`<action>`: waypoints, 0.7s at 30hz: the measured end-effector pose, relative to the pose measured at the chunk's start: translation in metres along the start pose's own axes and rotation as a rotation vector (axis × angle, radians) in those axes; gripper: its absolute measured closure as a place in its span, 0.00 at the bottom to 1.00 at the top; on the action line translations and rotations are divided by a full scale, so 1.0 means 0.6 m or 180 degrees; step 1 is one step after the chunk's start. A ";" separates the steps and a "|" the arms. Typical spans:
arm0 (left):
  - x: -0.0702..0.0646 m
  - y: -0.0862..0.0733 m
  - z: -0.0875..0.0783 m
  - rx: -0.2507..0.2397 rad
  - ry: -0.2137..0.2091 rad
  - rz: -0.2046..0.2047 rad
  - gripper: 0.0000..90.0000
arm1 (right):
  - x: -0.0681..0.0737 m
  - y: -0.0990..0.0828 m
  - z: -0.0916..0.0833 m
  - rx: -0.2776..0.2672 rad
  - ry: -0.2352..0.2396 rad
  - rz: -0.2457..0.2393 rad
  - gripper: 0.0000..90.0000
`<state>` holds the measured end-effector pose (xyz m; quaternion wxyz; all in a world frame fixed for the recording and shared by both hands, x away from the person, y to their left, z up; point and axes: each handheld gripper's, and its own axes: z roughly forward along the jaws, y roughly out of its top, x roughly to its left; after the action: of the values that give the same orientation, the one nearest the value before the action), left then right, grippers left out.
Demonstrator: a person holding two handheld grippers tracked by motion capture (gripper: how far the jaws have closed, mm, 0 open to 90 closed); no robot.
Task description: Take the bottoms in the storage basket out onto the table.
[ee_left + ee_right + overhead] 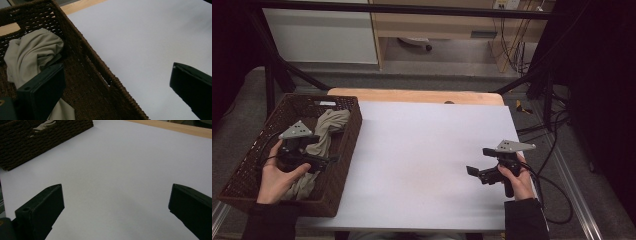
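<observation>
A crumpled beige cloth (326, 134) lies in a dark brown woven basket (343, 162), bunched in soft folds, one thick end heaped toward the far wall and the rest trailing down toward the person. It sits directly under and just beyond the left gripper (323, 161), which the left hand (276, 177) holds over the basket's inside. In the left gripper view the cloth (32, 53) shows behind that gripper's own near jaw, and the jaws stand wide apart, one over the basket's interior and the other out past the basket's rim (100, 65) above the white tabletop (145, 42); nothing is between them. Whether the near jaw touches the cloth cannot be told. Well away from the basket, the right hand (517, 179) holds the right gripper (477, 172) low over the bare white tabletop (422, 160). Its jaws too are spread wide with nothing in them, and the basket (37, 140) lies far ahead of it, off toward its left jaw.
</observation>
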<state>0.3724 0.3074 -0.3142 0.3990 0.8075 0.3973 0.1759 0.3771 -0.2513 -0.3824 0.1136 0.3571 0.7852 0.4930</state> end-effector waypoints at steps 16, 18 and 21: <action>0.022 0.019 -0.005 0.0188 0.0178 -0.0002 0.00 | 0.000 0.000 0.000 0.0004 0.0002 0.0007 0.01; 0.024 0.021 -0.004 0.0204 0.0191 0.0010 0.00 | 0.000 0.000 0.000 0.0002 0.0003 0.0002 0.01; 0.030 0.025 -0.003 0.0213 0.0210 -0.0008 0.00 | 0.000 0.000 0.000 0.0002 0.0001 -0.0001 0.01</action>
<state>0.3899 0.3171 -0.3018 0.3587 0.8136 0.4169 0.1886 0.3771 -0.2514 -0.3823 0.1134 0.3569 0.7854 0.4928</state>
